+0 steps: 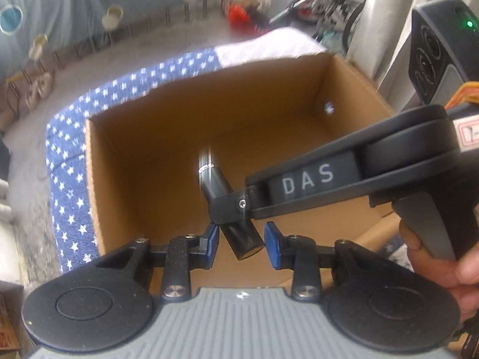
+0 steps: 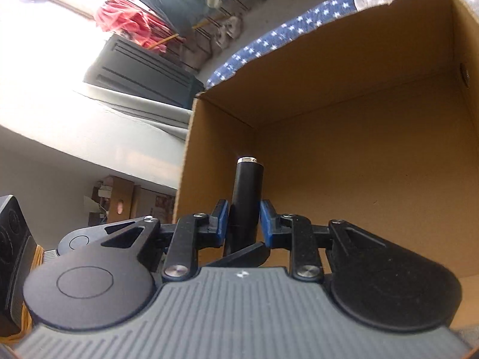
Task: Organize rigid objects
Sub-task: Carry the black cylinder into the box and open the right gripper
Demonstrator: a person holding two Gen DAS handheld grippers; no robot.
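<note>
The right gripper (image 2: pixel 244 224) is clamped on a black cylinder (image 2: pixel 247 197) with a silver-ringed tip; the left gripper (image 1: pixel 241 243) pinches that cylinder's (image 1: pixel 239 233) lower end, both hanging over an open cardboard box (image 1: pixel 125 161) on star-printed blue cloth (image 1: pixel 69 197).

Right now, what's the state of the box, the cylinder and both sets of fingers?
cardboard box: open at the top, nothing seen lying inside.
black cylinder: tilted, held above the box opening by both grippers.
left gripper: fingers shut on the black cylinder.
right gripper: fingers shut on the black cylinder.
</note>
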